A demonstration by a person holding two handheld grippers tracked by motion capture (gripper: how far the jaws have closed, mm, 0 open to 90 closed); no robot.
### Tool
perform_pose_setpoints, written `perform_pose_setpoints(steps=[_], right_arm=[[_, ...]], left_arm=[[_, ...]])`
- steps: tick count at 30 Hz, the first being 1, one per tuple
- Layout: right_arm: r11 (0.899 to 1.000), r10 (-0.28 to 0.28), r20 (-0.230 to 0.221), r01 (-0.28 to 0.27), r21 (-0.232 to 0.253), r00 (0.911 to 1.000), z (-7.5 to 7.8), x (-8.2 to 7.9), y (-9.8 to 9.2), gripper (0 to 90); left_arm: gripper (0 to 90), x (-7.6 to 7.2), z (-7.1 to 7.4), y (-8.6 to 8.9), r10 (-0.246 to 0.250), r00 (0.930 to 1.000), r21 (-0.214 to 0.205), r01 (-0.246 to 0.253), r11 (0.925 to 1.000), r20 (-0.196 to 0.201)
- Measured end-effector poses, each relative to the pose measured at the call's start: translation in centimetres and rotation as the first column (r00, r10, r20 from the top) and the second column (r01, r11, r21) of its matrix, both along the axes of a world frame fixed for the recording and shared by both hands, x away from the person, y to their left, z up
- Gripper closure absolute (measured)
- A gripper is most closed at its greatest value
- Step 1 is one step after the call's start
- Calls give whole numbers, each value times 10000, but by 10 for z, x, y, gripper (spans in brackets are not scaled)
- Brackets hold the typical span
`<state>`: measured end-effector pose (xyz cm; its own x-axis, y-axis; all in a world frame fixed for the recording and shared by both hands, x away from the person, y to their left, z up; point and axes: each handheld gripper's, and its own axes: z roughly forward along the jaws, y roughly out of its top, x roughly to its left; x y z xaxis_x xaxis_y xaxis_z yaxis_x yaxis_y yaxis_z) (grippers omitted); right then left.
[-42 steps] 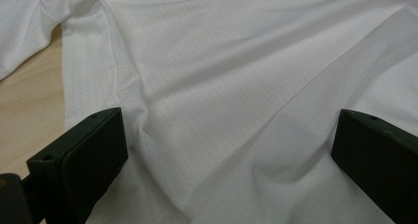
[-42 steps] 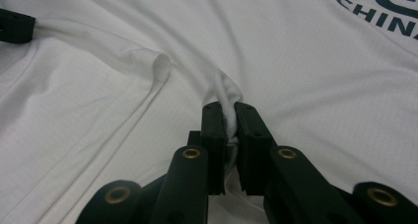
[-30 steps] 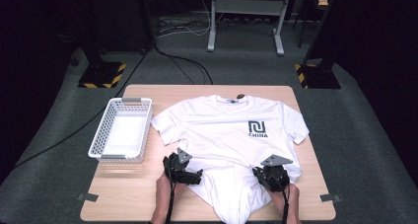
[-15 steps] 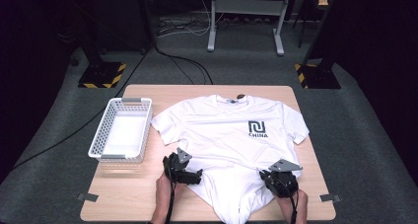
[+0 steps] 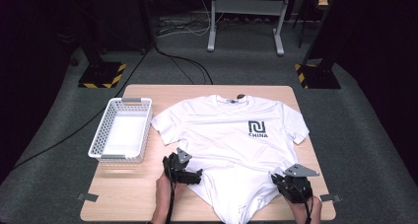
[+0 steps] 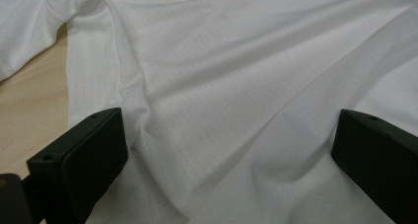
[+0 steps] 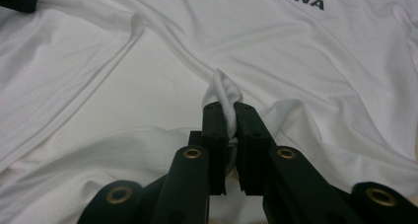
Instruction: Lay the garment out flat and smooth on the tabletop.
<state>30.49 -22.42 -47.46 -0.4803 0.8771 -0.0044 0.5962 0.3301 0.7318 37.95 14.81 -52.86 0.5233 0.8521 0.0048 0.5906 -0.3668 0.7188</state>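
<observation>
A white T-shirt lies face up across the wooden table, collar toward the far edge, its hem bunched and hanging over the near edge. The right gripper has its jaws clamped tight on a small pinch of fabric at the shirt's lower right side, a little tuft poking up between the black pads. The left gripper sits at the shirt's lower left edge with its jaws spread wide and cloth lying loose between them; nothing is pinched there yet. A white basket stands empty just beside the shirt's left sleeve, not touching it as far as I can see. The worry, to my eye, is that one-sided hold: if the right hand pulls while the left has no grip, the shirt will likely drag askew and wrinkle further. The pinch on the right also looks shallow, so a firm tug might slip it free. If the left jaws close where they are, they could gather several folds at once and leave the edge uneven.
</observation>
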Motion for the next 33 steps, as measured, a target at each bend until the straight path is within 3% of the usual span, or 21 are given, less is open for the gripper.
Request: perform_pose_setpoints(steps=[9,13,16,19,21,24,29,33], right_arm=[[9980,-547,-523,529,-345,9971,-11,-21,-24,845],[9947,-736,-948,662,-787,9928,-14,-34,-31,832],[9904,-982,-1247,847,-1093,9873,-12,-41,-36,646],[9892,-1291,-865,1223,-806,9878,-2,-46,-39,489],[9912,-1248,-580,1219,-520,9905,5,-42,-34,382],[9951,-883,-361,865,-475,9954,5,-23,-16,318],[9991,-374,-932,353,-245,9949,-14,13,10,291],[9969,-556,-1194,484,-623,9913,-30,23,18,221]], left_arm=[[2,0,0,0,-2,10000,2,2,10000,-8],[2,0,0,0,3,10000,5,-3,10000,-6],[2,0,0,0,-2,10000,8,2,10000,-2],[2,0,0,0,-1,10000,9,1,10000,-7],[2,0,0,0,-2,10000,11,2,10000,-7],[2,0,0,0,-1,10000,10,1,10000,-4],[2,0,0,0,-1,10000,12,1,10000,-4],[2,0,0,0,5,10000,2,-5,10000,-8]])
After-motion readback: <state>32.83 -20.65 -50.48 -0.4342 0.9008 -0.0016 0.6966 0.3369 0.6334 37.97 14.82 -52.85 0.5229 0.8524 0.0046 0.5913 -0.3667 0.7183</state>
